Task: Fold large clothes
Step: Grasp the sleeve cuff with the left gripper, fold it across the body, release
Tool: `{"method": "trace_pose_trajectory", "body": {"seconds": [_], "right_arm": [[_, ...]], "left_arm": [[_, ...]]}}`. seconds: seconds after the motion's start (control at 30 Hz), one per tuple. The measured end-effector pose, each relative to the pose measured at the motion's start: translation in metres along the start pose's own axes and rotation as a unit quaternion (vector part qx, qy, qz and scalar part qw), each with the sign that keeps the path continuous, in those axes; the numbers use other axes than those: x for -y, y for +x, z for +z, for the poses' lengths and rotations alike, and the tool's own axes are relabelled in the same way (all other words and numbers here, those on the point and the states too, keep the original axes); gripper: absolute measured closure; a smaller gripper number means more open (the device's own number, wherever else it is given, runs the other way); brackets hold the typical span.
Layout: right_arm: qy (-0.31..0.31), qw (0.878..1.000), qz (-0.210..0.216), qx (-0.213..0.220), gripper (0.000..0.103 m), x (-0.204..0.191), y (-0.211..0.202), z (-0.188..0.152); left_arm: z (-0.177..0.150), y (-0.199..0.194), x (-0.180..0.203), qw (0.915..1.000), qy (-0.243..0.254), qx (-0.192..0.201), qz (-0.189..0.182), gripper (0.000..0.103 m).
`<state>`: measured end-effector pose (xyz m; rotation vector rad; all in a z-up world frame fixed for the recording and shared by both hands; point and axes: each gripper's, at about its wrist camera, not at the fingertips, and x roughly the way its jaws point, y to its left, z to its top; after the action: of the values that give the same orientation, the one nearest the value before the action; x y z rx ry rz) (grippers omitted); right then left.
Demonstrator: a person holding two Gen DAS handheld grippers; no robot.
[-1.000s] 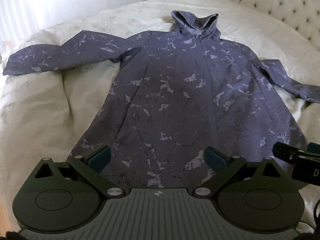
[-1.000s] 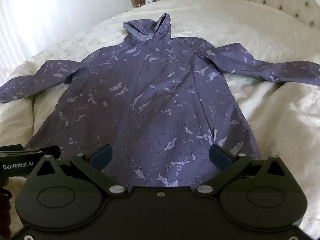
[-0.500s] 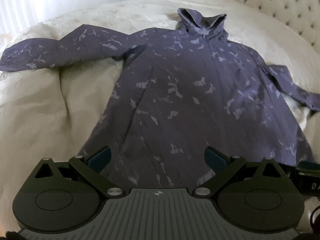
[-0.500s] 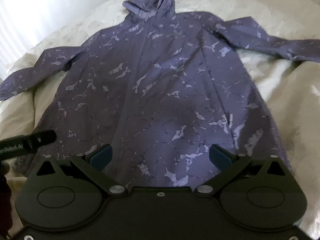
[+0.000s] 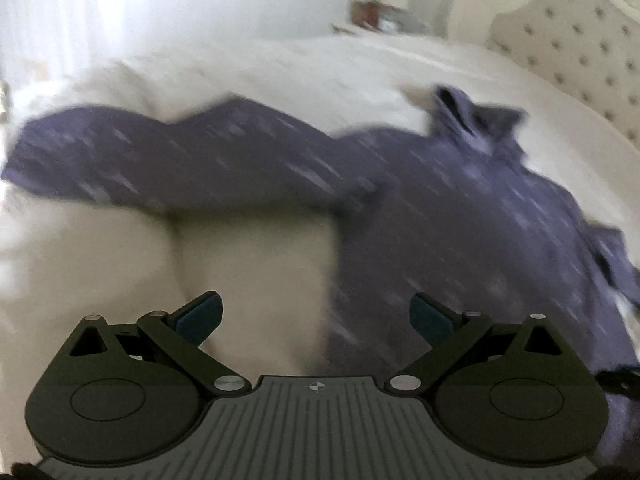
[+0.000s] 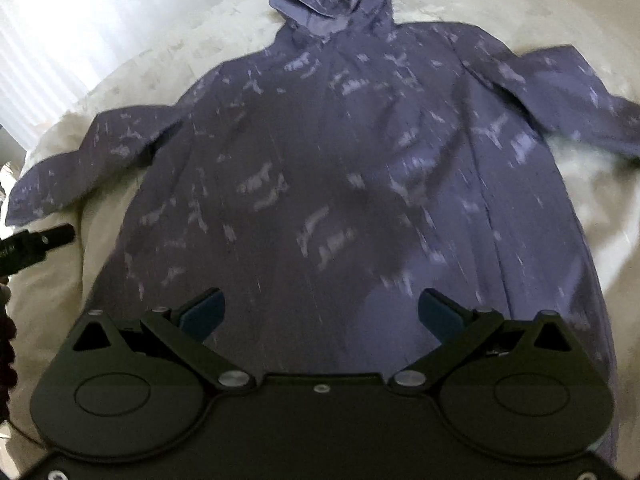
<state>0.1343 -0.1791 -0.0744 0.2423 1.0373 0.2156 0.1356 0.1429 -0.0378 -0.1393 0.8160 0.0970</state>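
Observation:
A large purple hooded jacket (image 6: 340,168) with pale marbled flecks lies flat, front up, on a cream bed, hood (image 6: 336,4) at the far end, both sleeves spread out. My right gripper (image 6: 320,314) is open and empty above the jacket's lower middle. My left gripper (image 5: 316,318) is open and empty over the jacket's left edge, with the left sleeve (image 5: 160,164) stretched across ahead; this view is motion-blurred. The jacket (image 5: 460,220) fills its right half. The left gripper's tip also shows at the left of the right wrist view (image 6: 36,242).
The cream quilt (image 5: 220,264) is rumpled under the left sleeve. A tufted headboard (image 5: 576,44) stands at the far right. A nightstand with a lamp (image 5: 384,4) is behind the bed. A bright curtained window (image 6: 60,40) is at the left.
My left gripper has swung left, from the hem toward the left sleeve. My right gripper has moved forward over the jacket body. Both stay open.

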Motion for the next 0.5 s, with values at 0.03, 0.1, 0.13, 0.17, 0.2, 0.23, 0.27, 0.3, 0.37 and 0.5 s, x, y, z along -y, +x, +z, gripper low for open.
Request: {"method": "trace_pose_trajectory", "body": {"seconds": [0.03, 0.1, 0.13, 0.17, 0.2, 0.23, 0.27, 0.3, 0.37, 0.5], "right_arm": [[-0.002, 1.0, 0.004, 0.002, 0.001, -0.002, 0.003, 0.005], [-0.006, 1.0, 0.011, 0.003, 0.001, -0.006, 0.01, 0.016], [-0.008, 1.0, 0.015, 0.005, 0.001, -0.009, 0.014, 0.021], [-0.009, 1.0, 0.019, 0.006, 0.001, -0.011, 0.017, 0.025], [-0.011, 1.0, 0.022, 0.008, 0.001, -0.014, 0.02, 0.029], [-0.014, 1.0, 0.025, 0.009, 0.001, -0.017, 0.023, 0.033], [-0.018, 0.999, 0.026, 0.01, 0.001, -0.02, 0.026, 0.036], [-0.022, 0.999, 0.027, 0.01, 0.001, -0.024, 0.03, 0.04], [-0.027, 0.999, 0.034, 0.011, 0.001, -0.031, 0.036, 0.044], [-0.034, 0.999, 0.042, 0.008, 0.001, -0.041, 0.048, 0.052]], "left_arm": [[0.008, 0.003, -0.011, 0.9999, -0.006, 0.008, 0.013, 0.001], [0.022, 0.007, -0.032, 0.9992, -0.014, 0.021, 0.032, 0.001], [0.029, 0.01, -0.045, 0.9985, -0.02, 0.026, 0.043, 0.001], [0.034, 0.012, -0.056, 0.9979, -0.026, 0.03, 0.052, 0.001], [0.04, 0.015, -0.068, 0.9971, -0.031, 0.034, 0.06, 0.001], [0.045, 0.018, -0.08, 0.9963, -0.036, 0.037, 0.069, 0.001], [0.05, 0.022, -0.093, 0.9951, -0.043, 0.038, 0.081, 0.001], [0.053, 0.024, -0.104, 0.9941, -0.046, 0.039, 0.09, 0.001], [0.06, 0.028, -0.125, 0.9914, -0.051, 0.043, 0.112, 0.001], [0.07, 0.036, -0.161, 0.9862, -0.066, 0.052, 0.143, 0.001]]}}
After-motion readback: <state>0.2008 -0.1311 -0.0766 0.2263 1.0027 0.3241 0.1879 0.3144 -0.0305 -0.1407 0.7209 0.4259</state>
